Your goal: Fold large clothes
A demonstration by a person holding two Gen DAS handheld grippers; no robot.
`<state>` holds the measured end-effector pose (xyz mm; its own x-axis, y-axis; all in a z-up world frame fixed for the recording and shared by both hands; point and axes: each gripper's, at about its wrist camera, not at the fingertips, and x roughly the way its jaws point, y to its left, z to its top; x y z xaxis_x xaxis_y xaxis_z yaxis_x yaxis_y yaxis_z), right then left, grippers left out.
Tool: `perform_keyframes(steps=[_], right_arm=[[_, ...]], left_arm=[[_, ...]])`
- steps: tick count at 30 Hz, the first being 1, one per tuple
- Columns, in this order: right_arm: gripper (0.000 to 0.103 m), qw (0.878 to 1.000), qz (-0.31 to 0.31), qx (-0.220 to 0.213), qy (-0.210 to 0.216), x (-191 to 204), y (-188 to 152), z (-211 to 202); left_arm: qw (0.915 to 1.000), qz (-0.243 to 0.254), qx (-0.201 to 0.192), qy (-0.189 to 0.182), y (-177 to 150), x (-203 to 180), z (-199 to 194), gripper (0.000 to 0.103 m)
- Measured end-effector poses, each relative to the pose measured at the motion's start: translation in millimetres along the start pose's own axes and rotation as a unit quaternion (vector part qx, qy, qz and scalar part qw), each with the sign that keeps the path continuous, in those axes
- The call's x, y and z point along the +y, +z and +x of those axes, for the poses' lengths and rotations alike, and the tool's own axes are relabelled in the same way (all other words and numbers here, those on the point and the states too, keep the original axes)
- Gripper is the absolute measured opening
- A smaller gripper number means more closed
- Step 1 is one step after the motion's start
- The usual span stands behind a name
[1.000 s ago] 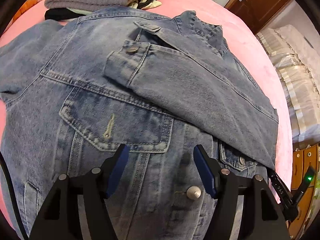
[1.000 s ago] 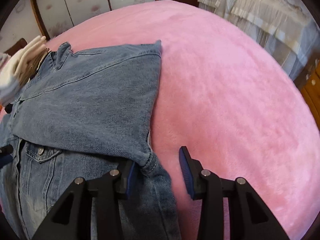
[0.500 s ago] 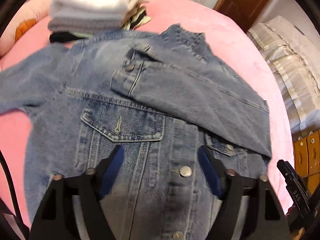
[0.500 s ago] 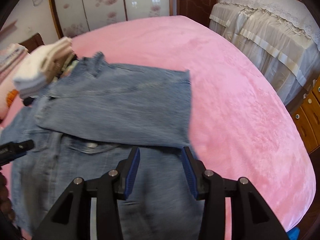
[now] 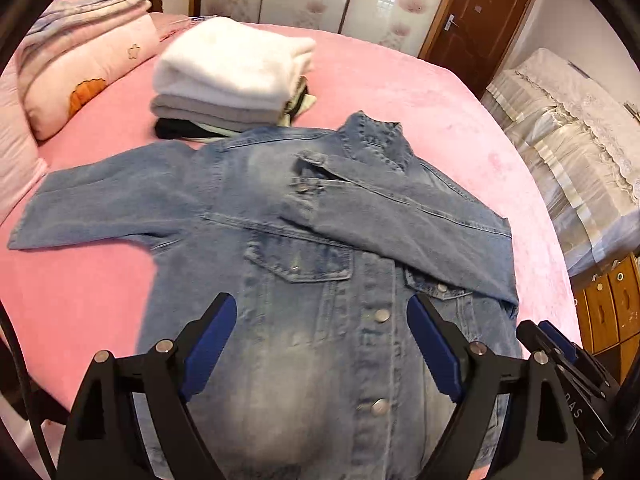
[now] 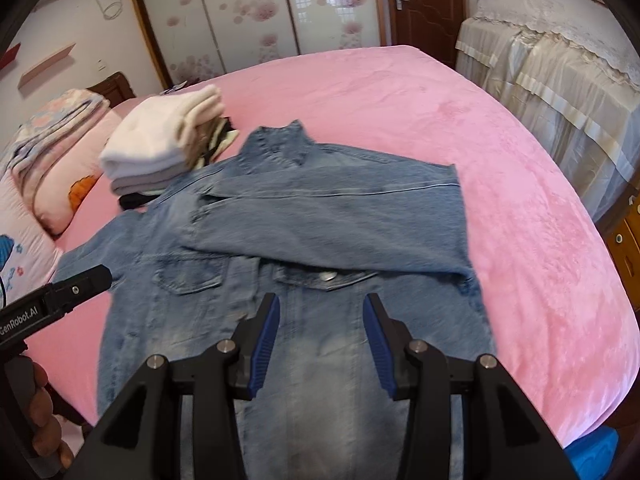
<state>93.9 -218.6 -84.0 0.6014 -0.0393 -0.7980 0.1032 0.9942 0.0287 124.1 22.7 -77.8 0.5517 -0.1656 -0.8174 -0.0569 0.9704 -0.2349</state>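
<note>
- Left gripper (image 5: pixel 320 344) jaws spread wide, nothing between them, hovering above lower front of denim jacket (image 5: pixel 304 280).
- Pillow (image 5: pixel 80 68) far left at bed edge.
- Jacket lies face up, buttoned, on pink bedspread (image 5: pixel 400 84); one sleeve (image 5: pixel 96 204) stretched out to the left, other sleeve (image 5: pixel 400 232) folded across chest.
- Folded clothes stack (image 5: pixel 232 80), white on top, just beyond the collar.
- Right gripper (image 6: pixel 320 340) jaws partly apart, empty, above jacket's lower front.
- Wooden door (image 6: pixel 420 4) behind; lace-covered furniture (image 6: pixel 560 68) far right.
</note>
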Motion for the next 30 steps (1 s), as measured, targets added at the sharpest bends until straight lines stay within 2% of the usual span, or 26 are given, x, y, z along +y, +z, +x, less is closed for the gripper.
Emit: perform_keyframes(steps=[7, 12, 18, 25, 28, 30], right_arm=[[0.044, 0.999, -0.047, -0.002, 0.019, 63.9, -7.8, -16.8], [0.044, 0.995, -0.088, -0.002, 0.036, 117.6, -9.8, -16.5], [0.044, 0.987, -0.144, -0.008, 0.065, 186.5, -1.8, -6.6], [0.044, 0.978, -0.181, -0.024, 0.101, 261.7, 18.8, 16.1], [0.044, 0.974, -0.196, -0.024, 0.115, 284.6, 20.6, 27.2], [0.044, 0.971, -0.208, -0.019, 0.116, 300.2, 21.3, 39.5]], left_arm=[[0.9992, 0.007, -0.020, 0.035, -8.6, 47.6, -31.7, 0.086], [0.9979, -0.028, -0.032, 0.048, -8.5, 102.5, -45.7, 0.086], [0.9919, -0.082, -0.053, 0.082, 2.4, 174.2, -52.3, 0.086], [0.9769, -0.172, -0.053, 0.116, 21.7, 259.5, -30.0, 0.086], [0.9655, -0.219, -0.045, 0.133, 24.9, 298.3, -8.5, 0.086], [0.9536, -0.265, -0.038, 0.138, 23.0, 325.6, 10.1, 0.086]])
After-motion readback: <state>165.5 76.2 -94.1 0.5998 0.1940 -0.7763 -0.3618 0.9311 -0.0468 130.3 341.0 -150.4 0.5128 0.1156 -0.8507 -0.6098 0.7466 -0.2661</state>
